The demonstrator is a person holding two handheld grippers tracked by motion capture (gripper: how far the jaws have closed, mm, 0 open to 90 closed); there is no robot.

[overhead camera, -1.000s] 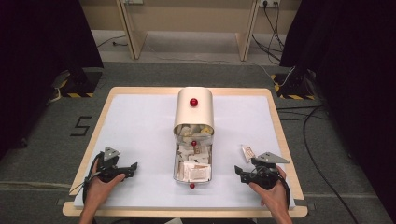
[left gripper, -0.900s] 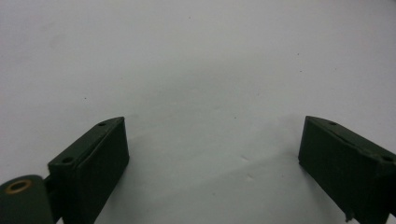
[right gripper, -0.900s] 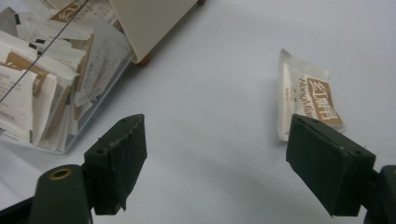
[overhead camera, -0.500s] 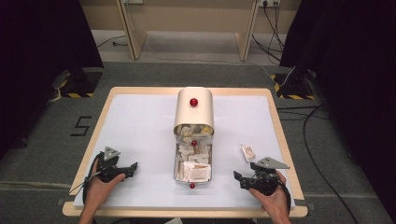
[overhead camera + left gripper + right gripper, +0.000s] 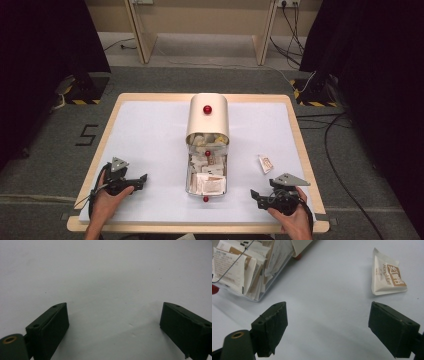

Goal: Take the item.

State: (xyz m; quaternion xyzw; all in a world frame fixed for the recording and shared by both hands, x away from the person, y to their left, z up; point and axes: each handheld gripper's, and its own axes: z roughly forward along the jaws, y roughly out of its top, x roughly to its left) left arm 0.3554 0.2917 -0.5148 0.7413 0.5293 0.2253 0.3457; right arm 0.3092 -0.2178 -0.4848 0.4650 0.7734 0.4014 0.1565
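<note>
Right gripper (image 5: 328, 323), jaws just widened and empty, faces one sachet (image 5: 388, 277); left gripper (image 5: 113, 327) also gapes.

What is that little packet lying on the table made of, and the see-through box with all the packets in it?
The packet looks like matte white paper: creased, with printed brown lettering, though a thin lining can't be ruled out. The box seems to be clear plastic or acrylic: the packets show through its glossy wall. Its cream lid looks smooth, maybe painted metal or plastic.
</note>
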